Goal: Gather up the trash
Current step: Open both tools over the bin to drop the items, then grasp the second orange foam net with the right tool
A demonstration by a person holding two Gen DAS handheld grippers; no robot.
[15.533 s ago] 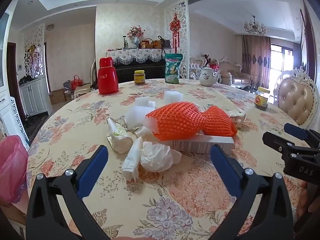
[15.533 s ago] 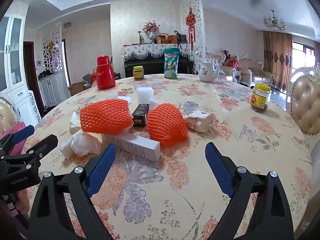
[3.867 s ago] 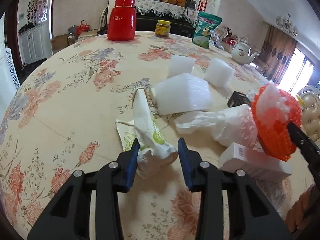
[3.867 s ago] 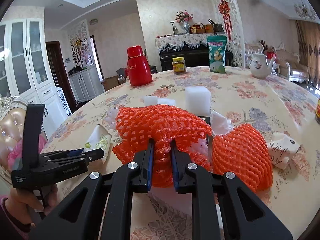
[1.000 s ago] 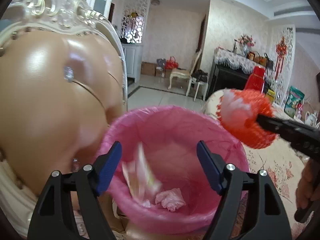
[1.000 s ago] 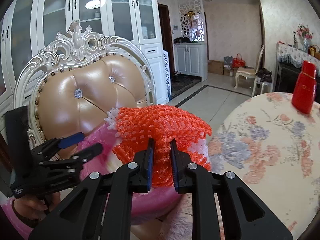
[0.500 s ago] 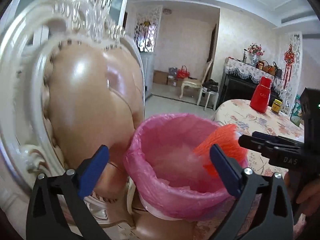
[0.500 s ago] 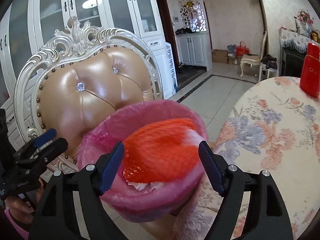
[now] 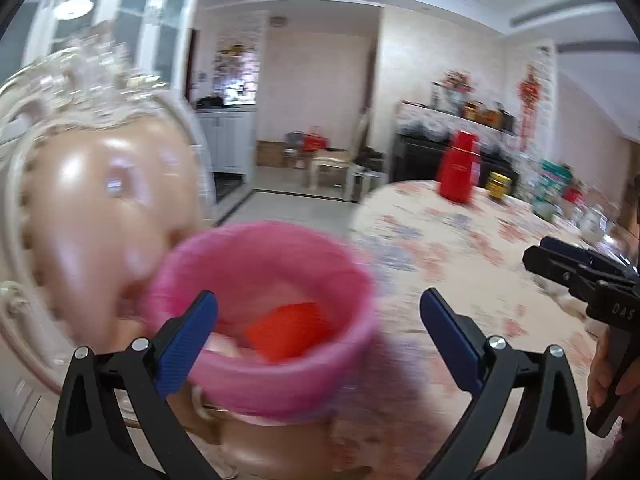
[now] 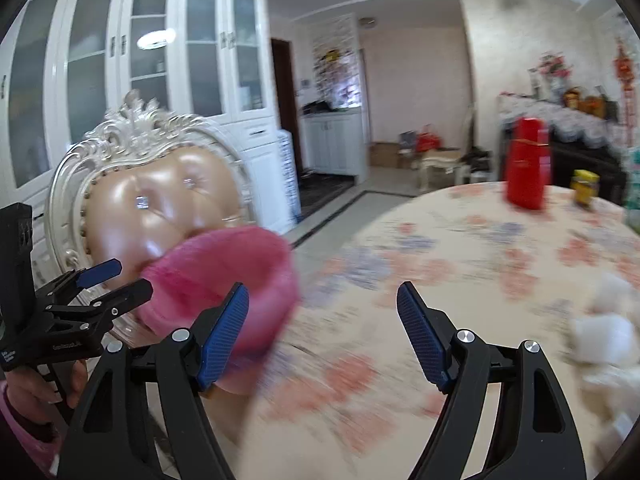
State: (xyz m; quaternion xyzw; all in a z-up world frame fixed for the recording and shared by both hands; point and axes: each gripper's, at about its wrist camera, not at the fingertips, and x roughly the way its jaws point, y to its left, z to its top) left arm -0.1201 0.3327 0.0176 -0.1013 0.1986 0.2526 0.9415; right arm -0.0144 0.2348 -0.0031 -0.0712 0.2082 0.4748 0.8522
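Note:
A pink-lined trash bin (image 9: pixel 280 364) stands beside the table, in front of a tan padded chair (image 9: pixel 92 216). An orange foam net (image 9: pixel 286 330) lies inside the bin with pale scraps. My left gripper (image 9: pixel 318 320) is open and empty just in front of the bin. My right gripper (image 10: pixel 322 316) is open and empty over the table edge, to the right of the bin (image 10: pixel 228 272). The right gripper also shows in the left wrist view (image 9: pixel 560 264) and the left gripper in the right wrist view (image 10: pixel 116 280). White trash pieces (image 10: pixel 604 328) lie blurred on the table at right.
The round floral table (image 10: pixel 460 264) carries a red thermos (image 10: pixel 528 164) and a yellow-lidded jar (image 10: pixel 585 188) at its far side. White cabinets (image 10: pixel 160 72) stand behind the chair (image 10: pixel 160 200). Open floor (image 9: pixel 288 204) runs toward a doorway.
The orange net has dropped into the bin. Both grippers have swung right and pulled back from the bin, toward the table. The views are motion-blurred.

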